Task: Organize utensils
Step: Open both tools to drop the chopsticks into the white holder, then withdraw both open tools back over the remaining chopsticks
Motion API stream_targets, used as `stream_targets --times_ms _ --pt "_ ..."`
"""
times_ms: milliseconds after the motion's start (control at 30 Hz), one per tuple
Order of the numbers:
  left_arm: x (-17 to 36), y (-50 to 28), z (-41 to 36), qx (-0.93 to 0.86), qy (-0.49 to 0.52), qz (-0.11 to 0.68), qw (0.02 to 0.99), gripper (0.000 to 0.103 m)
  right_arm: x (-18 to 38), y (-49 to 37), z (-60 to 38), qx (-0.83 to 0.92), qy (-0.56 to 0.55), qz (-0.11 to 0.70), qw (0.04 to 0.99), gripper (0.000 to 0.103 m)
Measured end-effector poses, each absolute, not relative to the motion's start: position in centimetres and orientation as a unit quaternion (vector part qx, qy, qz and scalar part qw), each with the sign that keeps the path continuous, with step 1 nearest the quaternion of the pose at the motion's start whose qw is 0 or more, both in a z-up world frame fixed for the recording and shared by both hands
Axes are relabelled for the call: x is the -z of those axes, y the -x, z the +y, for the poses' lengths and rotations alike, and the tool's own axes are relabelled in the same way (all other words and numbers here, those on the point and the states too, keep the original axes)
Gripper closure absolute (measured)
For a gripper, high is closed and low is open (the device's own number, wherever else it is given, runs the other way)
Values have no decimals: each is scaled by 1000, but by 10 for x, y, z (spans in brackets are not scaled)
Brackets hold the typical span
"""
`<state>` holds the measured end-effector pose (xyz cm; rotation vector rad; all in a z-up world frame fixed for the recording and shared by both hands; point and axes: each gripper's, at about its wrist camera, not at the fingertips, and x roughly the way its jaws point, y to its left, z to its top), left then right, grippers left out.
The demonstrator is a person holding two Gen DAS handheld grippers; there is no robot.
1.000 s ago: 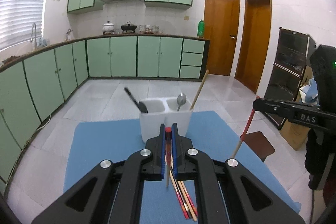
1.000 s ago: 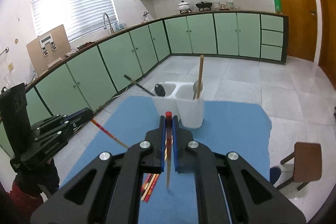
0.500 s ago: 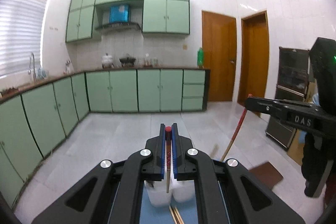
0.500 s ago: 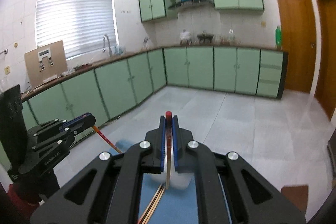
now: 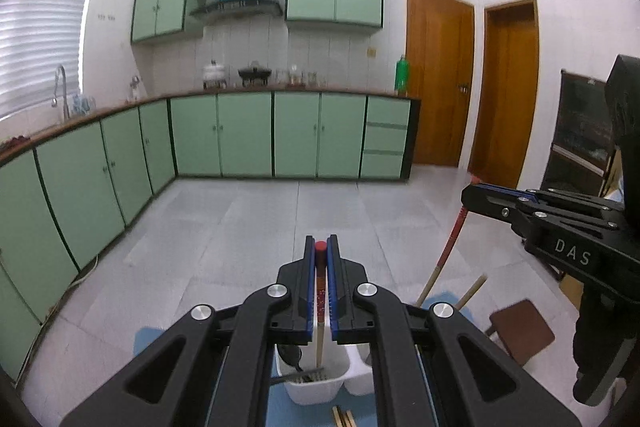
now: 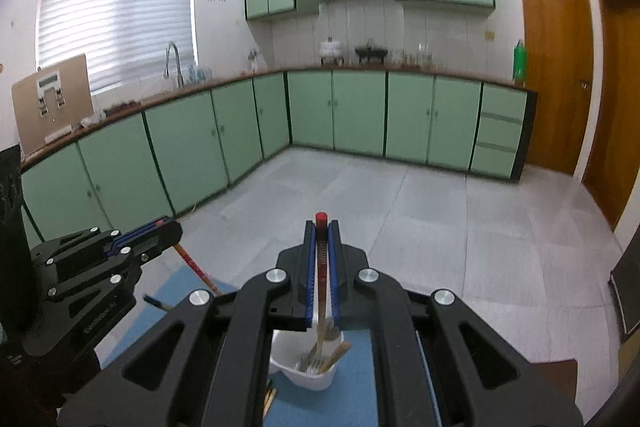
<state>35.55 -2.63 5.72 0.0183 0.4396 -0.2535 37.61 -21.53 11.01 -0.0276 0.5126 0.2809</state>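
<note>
My left gripper [image 5: 320, 247] is shut on a red-topped wooden chopstick [image 5: 319, 311] that hangs down into the left compartment of the white two-compartment holder [image 5: 316, 387], next to a black spoon [image 5: 289, 354]. My right gripper [image 6: 321, 225] is shut on another red-topped chopstick [image 6: 321, 291] whose tip reaches into the holder [image 6: 306, 373], where a loose chopstick [image 6: 338, 353] and a metal utensil stand. Each gripper also shows in the other's view, the right one [image 5: 472, 193] and the left one [image 6: 170, 227].
The holder stands on a blue mat [image 6: 352, 395]. Loose chopsticks [image 5: 343, 417] lie on the mat in front of the holder. A small brown stool [image 5: 520, 331] stands on the floor to the right. Green kitchen cabinets [image 5: 248, 135] line the far walls.
Both grippers have risen and moved forward over the holder, each keeping its chopstick. The chopstick tips now hang inside the holder's compartments.
</note>
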Motion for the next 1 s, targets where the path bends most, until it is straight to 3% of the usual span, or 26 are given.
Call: stream_targets --times_ms 100,367,567,767,1000 --pt "-49 -355 -24 126 -8 226 966 91 -104 -374 -216 -135 11 256 957 94" --pt "-63 -323 -15 131 -12 207 970 67 -116 -332 -237 -111 -7 216 970 48" --pt "-62 -270 -5 132 -10 193 972 48 -103 -284 -256 -101 -19 212 972 29" --pt "-17 -219 7 127 3 231 965 40 -55 -223 -256 -94 -8 231 968 17" --pt "64 -192 20 95 13 322 942 39 31 -176 -240 -84 -3 307 948 16"
